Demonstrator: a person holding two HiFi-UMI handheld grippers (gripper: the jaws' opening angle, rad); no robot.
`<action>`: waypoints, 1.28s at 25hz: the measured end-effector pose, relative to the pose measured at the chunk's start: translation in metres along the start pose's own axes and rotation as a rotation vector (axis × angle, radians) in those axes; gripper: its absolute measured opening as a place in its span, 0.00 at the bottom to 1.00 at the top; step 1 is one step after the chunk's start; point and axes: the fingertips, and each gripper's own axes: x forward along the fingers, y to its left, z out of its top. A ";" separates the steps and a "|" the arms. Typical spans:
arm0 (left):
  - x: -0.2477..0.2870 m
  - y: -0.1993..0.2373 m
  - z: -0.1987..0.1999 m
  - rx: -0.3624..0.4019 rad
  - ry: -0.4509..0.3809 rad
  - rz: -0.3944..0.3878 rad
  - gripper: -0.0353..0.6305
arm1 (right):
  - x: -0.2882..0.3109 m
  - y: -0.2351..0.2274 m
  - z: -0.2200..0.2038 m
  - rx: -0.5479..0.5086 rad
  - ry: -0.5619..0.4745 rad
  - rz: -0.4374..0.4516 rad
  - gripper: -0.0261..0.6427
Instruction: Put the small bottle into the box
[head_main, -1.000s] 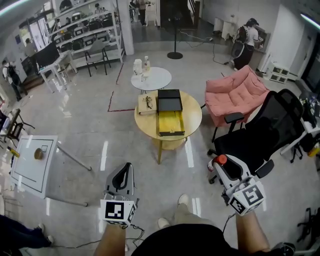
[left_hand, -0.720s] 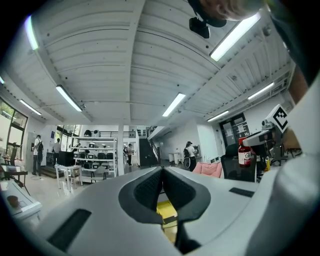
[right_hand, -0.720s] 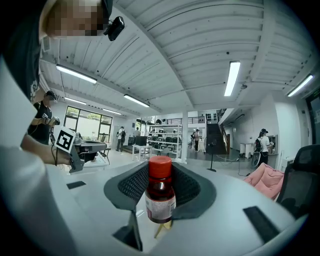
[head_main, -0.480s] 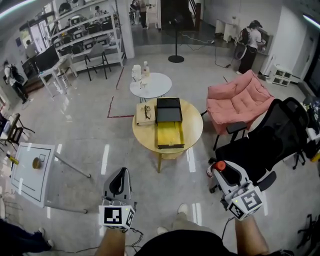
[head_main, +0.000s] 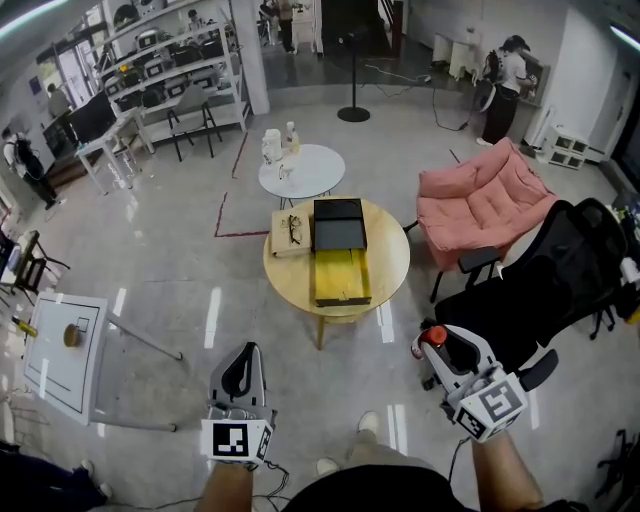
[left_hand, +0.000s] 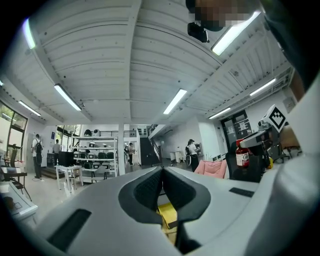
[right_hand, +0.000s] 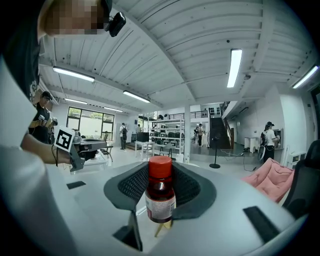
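**Between the right gripper's (head_main: 438, 342) jaws, a small bottle (right_hand: 160, 194)**

Between those jaws the bottle stands upright, red cap on top. The padded faces press on both its sides, so the gripper is closed just to the bottle's width. Beside it, to its left and held about level, the left gripper (head_main: 240, 366) has its jaws pressed together with nothing between them. Ahead of both grippers and well apart from them, a yellow box (head_main: 340, 277) lies open on a round wooden table (head_main: 390, 250). A black box (head_main: 339, 223) touches the yellow box's far end. Off to the right gripper's right, beside that table, are a pink armchair (head_main: 485, 200) and a black office chair (head_main: 560, 275).
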 end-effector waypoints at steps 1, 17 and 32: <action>0.002 0.000 -0.001 0.001 0.002 -0.002 0.08 | 0.002 -0.001 0.000 0.000 0.002 0.004 0.26; 0.057 -0.004 -0.015 -0.027 0.016 -0.023 0.08 | 0.031 -0.041 -0.006 0.016 0.025 -0.019 0.26; 0.133 -0.019 0.015 -0.046 -0.036 0.020 0.08 | 0.064 -0.095 0.005 0.024 0.008 0.070 0.26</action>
